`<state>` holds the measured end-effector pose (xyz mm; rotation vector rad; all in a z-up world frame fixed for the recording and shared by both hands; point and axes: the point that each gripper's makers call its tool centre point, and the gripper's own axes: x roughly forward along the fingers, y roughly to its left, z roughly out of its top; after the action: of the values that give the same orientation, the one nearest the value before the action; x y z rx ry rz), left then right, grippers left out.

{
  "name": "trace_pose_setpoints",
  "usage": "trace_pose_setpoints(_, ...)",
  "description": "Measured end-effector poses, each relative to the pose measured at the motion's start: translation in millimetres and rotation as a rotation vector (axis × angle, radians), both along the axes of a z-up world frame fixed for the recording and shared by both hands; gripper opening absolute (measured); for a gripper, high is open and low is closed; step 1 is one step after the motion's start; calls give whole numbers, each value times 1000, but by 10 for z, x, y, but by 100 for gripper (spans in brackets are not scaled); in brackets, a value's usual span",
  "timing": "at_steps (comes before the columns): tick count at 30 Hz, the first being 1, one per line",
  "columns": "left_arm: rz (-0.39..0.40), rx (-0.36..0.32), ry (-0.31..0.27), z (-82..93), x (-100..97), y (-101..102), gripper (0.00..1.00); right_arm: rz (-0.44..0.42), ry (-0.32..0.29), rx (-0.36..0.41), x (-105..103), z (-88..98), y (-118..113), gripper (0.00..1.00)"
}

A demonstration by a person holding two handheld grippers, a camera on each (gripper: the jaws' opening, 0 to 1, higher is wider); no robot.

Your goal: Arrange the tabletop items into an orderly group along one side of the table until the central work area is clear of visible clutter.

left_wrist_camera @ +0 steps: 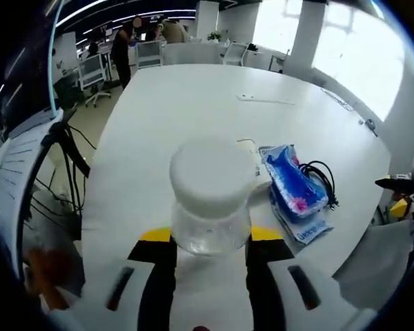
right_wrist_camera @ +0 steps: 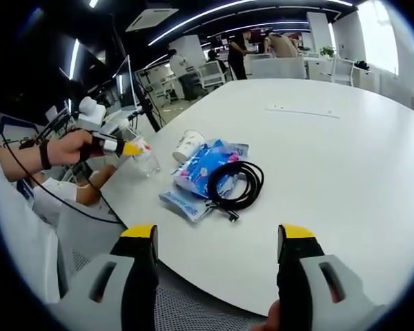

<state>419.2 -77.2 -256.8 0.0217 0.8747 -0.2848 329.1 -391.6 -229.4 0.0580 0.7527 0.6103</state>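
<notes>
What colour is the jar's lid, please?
White; the lid shows best in the left gripper view.

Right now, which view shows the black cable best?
The right gripper view: the cable lies fully visible, coiled on the blue pack. In the left gripper view the cable peeks out behind the pack, partly hidden.

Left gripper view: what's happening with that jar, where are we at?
A person is tidying a white table. The left hand-held gripper is closed on a clear jar with a white lid at the table's edge. Next to it lie a paper cup on its side, a blue tissue pack and a coiled black cable resting on the pack. The right hand-held gripper hovers open and empty, short of the table.
</notes>
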Motion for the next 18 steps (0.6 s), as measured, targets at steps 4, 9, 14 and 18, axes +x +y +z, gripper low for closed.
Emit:
trace_pose_setpoints(4,-11,10,-4,-20,-6,-26,38,3,-3,1,2,4,12,70)
trace_pose_setpoints(9,-26,25,-7,-33,-46,-66,38,8,-2,-1,-15,-3,18,70)
trace_pose_setpoints(14,-24,26,-9,-38,-64,-52,37,-3,-1,1,-17,-4,-7,70)
trace_pose_setpoints(18,-23,31,-4,-50,-67,-49,37,1,-1,1,-19,-7,9,70)
